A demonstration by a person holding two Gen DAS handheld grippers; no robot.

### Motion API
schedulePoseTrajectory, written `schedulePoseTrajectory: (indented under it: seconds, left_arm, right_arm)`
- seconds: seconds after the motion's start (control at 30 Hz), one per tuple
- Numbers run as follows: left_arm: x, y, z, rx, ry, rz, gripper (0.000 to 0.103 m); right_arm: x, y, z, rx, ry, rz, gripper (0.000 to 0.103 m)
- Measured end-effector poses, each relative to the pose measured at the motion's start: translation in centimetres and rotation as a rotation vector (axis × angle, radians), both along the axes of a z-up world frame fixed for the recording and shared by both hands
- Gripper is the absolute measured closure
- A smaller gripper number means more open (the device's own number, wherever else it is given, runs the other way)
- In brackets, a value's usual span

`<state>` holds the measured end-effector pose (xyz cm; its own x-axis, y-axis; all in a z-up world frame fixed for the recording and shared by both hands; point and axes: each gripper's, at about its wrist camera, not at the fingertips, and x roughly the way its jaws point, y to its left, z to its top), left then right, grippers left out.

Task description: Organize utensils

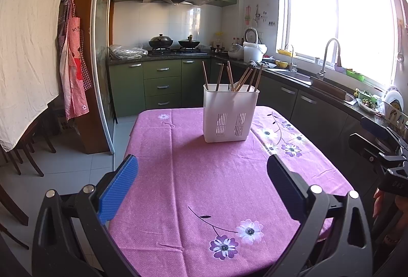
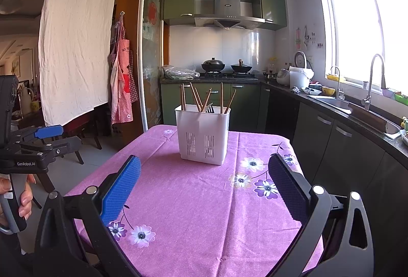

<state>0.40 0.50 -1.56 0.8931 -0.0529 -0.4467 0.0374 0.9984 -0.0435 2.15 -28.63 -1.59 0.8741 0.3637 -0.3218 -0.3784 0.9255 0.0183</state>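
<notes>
A white rectangular plastic utensil holder (image 1: 230, 115) with slotted vents low on its front wall is standing upright on the pink floral tablecloth (image 1: 204, 175), toward the far edge of the table and roughly midway between its side edges. Brown wooden chopsticks (image 1: 230, 77) are sticking out of its top — some nearly upright, others leaning at angles and crossing one another. In the right wrist view something dark is showing between the chopsticks (image 2: 204, 98) just above the rim of the holder (image 2: 202, 134), too small to tell what it is.

The cloth (image 2: 204, 200) is lying bare around the holder, its purple and white flowers showing near the corners and the near edge.

The left gripper (image 1: 202, 175) is hovering above the near part of the table with its blue-padded jaws spread wide and gripping nothing. The right gripper (image 2: 204, 172) is doing the same — jaws wide apart, nothing between them, well short of the holder. A hand (image 2: 24, 198) is gripping the handle of the left gripper at the left border of the right wrist view.
</notes>
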Motion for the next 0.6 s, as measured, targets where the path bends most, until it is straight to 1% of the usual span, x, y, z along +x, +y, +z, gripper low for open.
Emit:
schedulePoseTrajectory:
  seconds: [0.17, 0.4, 0.6]
  left_arm:
    - [0.34, -0.33, -0.33, 0.021, 0.031, 0.003, 0.007]
    - [0.15, -0.31, -0.37, 0.011, 0.022, 0.000, 0.007]
    - [0.49, -0.15, -0.39, 0.014, 0.035, 0.013, 0.007]
  right_arm:
    - [-0.10, 0.11, -0.06, 0.000, 0.000, 0.001, 0.004]
    - [-0.01, 0.06, -0.28, -0.005, 0.006, 0.001, 0.004]
    - [0.12, 0.30, -0.34, -0.006, 0.011, 0.002, 0.004]
